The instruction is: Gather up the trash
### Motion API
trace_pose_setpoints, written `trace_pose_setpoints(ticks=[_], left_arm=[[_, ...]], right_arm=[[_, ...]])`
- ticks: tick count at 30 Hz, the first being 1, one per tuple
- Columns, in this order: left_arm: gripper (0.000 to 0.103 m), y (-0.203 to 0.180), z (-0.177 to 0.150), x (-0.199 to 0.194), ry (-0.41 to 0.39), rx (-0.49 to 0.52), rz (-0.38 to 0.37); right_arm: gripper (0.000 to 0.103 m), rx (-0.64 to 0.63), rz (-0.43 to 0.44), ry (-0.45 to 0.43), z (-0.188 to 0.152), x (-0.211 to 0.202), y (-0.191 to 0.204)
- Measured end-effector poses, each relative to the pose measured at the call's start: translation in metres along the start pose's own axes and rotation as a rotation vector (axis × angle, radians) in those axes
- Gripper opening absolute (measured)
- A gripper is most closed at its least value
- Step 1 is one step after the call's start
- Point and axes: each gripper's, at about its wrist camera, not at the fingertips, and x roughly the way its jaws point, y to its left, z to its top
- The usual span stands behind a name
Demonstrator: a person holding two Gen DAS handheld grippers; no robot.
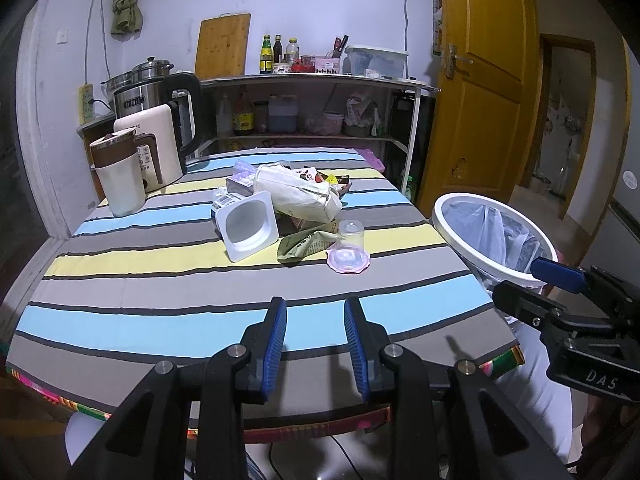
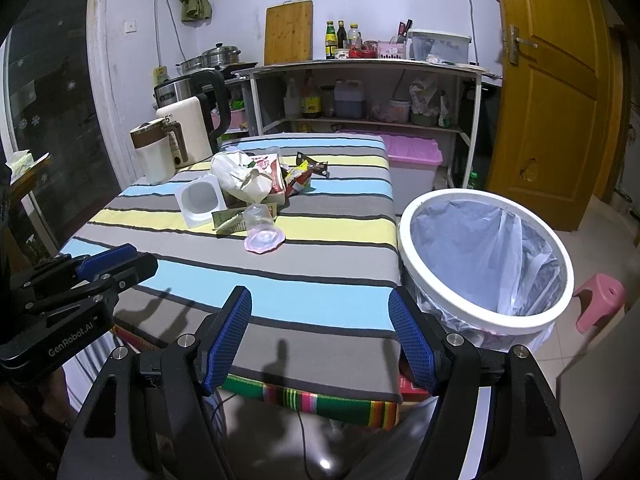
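Both hand-held grippers, left (image 1: 315, 344) and right (image 2: 320, 336), gape empty near the desk (image 1: 160, 280) edge, trash pile (image 1: 292, 208) far beyond.

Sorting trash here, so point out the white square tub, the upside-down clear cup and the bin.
white square tub (image 1: 248, 226): left wrist view, inner bottom.
clear cup (image 2: 260, 220): right wrist view, side wall.
bin (image 2: 408, 216): right wrist view, white rim.

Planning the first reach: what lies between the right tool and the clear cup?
Only bare striped tablecloth between the right tool and the clear cup; the right wrist view shows it.
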Motion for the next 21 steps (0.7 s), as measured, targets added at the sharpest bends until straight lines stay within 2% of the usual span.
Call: trace_pose_setpoints(ticks=[21], left_arm=[[0.030,0.0014,0.0008,0.0019,0.000,0.001,0.002]], right_arm=[[0.071,0.000,-0.001,0.006,-0.0002,0.0021,0.0003]])
